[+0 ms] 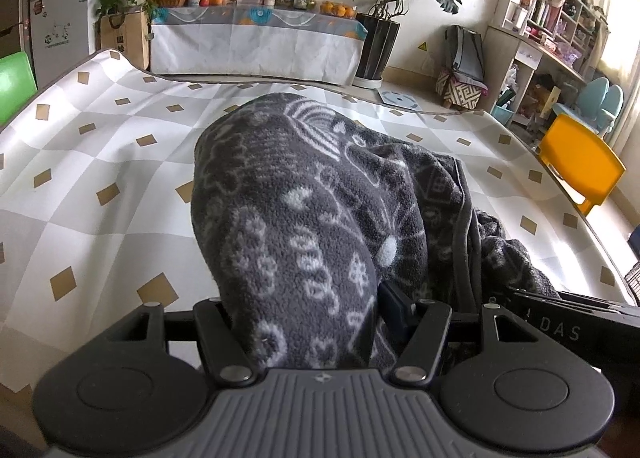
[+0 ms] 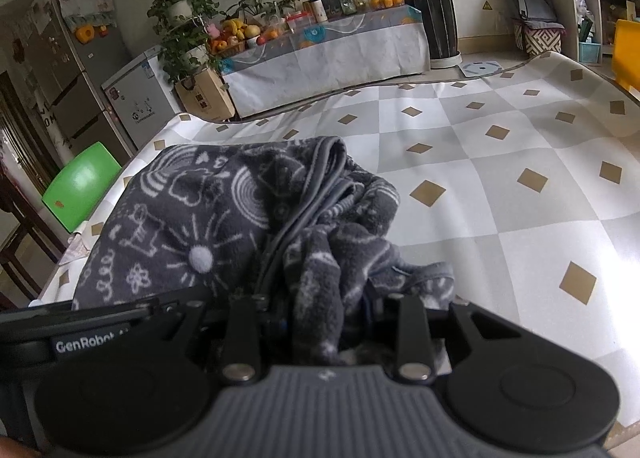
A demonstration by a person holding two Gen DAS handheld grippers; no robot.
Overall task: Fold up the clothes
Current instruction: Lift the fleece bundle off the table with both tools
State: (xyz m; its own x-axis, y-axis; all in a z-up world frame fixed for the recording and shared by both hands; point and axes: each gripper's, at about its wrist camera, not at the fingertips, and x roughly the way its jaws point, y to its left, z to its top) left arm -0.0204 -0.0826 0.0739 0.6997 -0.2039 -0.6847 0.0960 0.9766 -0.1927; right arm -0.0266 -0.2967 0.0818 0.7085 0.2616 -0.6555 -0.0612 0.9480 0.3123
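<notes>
A dark grey fleece garment (image 1: 304,193) with a white doodle pattern lies bunched on the table's checked cloth (image 1: 100,161). In the left wrist view it drapes over my left gripper (image 1: 308,310), which is shut on its near edge; the fingertips are hidden under the fabric. My right gripper's black body (image 1: 560,308) shows just right of it. In the right wrist view the garment (image 2: 192,217) heaps to the left, its piped hem running down into my right gripper (image 2: 320,310), which is shut on a fold. The left gripper's body (image 2: 80,322) sits close at the left.
The checked cloth (image 2: 520,177) stretches bare to the right and far side. A green chair (image 2: 80,185) stands off the left edge and a yellow chair (image 1: 580,165) off the right. Beyond the table are a covered sideboard (image 1: 256,41) with fruit and a potted plant (image 1: 376,45).
</notes>
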